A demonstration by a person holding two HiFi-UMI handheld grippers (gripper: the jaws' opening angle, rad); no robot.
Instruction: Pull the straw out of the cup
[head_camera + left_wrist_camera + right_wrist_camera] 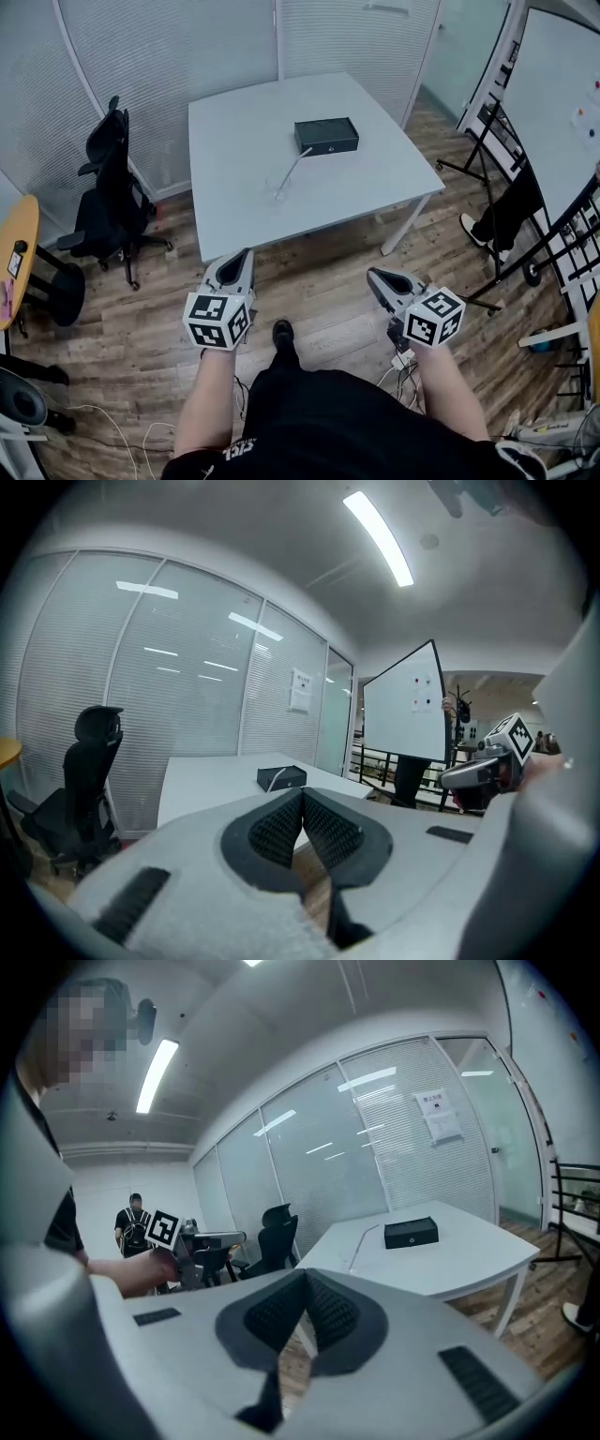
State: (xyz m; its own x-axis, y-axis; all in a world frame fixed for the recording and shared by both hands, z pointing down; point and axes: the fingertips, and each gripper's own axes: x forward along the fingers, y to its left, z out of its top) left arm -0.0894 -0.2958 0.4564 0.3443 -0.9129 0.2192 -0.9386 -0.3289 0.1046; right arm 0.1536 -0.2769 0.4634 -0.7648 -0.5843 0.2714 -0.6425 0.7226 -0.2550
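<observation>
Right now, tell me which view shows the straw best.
The head view: from above, the straw leans out of the clear cup on the table, unobstructed. The right gripper view shows a thin distant line; the left gripper view, only a sliver against the black box.

A black box sits on the white table (office chair beside).
</observation>
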